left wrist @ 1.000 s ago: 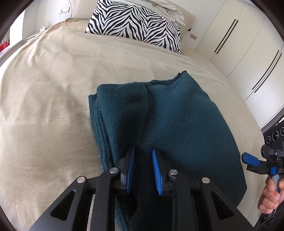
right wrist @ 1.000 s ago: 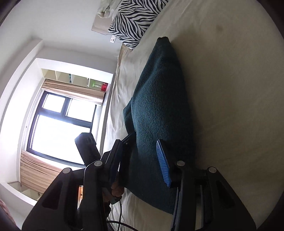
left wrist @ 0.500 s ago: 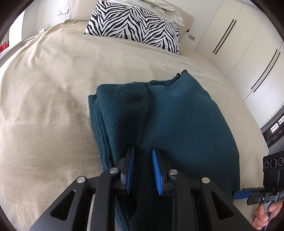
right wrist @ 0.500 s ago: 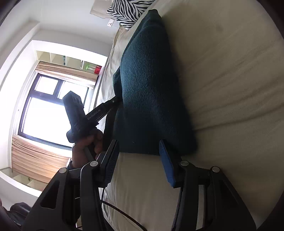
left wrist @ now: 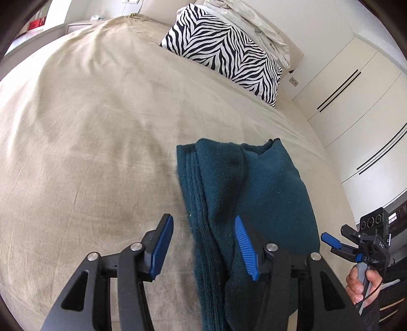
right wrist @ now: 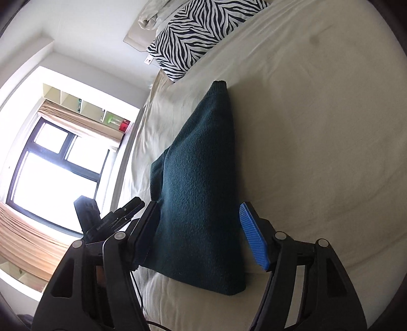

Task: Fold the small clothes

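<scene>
A dark teal knit garment (left wrist: 254, 198) lies folded into a thick stack on the beige bed (left wrist: 89, 127). My left gripper (left wrist: 203, 244) is open above the stack's near left edge, with its jaws on either side of the layered fold and holding nothing. My right gripper (right wrist: 201, 234) is open too, its jaws wide on either side of the garment's near end (right wrist: 201, 193). The right gripper also shows at the right edge of the left wrist view (left wrist: 356, 244), held in a hand. The left gripper's body shows in the right wrist view (right wrist: 109, 219).
A zebra-striped pillow (left wrist: 223, 51) and white bedding (left wrist: 254, 17) lie at the head of the bed. White wardrobe doors (left wrist: 361, 107) stand on the right. A bright window (right wrist: 51, 165) with curtains is beyond the bed's left side.
My left gripper has opened from nearly shut on the fold to wide open and shifted left. My right gripper has drawn back toward the garment's near end, still open.
</scene>
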Action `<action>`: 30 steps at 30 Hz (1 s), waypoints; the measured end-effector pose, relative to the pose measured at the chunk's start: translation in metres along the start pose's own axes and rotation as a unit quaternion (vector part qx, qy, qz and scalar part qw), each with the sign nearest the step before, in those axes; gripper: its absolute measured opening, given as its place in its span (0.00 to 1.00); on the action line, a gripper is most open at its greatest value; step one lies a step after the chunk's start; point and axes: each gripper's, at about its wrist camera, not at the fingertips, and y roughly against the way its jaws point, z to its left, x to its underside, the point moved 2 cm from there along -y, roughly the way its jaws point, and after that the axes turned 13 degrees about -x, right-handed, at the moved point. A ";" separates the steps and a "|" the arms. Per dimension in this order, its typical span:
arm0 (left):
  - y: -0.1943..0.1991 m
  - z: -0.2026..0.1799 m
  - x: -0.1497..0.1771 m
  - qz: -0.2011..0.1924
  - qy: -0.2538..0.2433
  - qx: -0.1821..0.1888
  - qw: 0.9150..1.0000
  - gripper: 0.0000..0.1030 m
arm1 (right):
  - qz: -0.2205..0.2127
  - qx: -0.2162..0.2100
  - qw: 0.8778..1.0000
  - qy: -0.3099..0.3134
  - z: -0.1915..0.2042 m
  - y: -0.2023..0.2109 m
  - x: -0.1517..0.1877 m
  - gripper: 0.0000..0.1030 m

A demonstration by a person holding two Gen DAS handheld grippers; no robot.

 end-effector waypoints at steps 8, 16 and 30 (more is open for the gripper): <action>-0.026 -0.013 0.015 0.070 0.014 0.042 0.997 0.61 | 0.063 0.023 0.997 -0.033 -0.025 -0.053 -0.014 0.63; -0.043 -0.028 0.008 0.102 -0.003 0.029 0.994 0.56 | 0.084 0.045 0.995 -0.010 -0.018 -0.083 -0.015 0.60; -0.030 -0.023 -0.009 0.098 0.008 0.040 0.994 0.26 | 0.050 0.126 0.985 0.106 0.036 -0.087 -0.010 0.36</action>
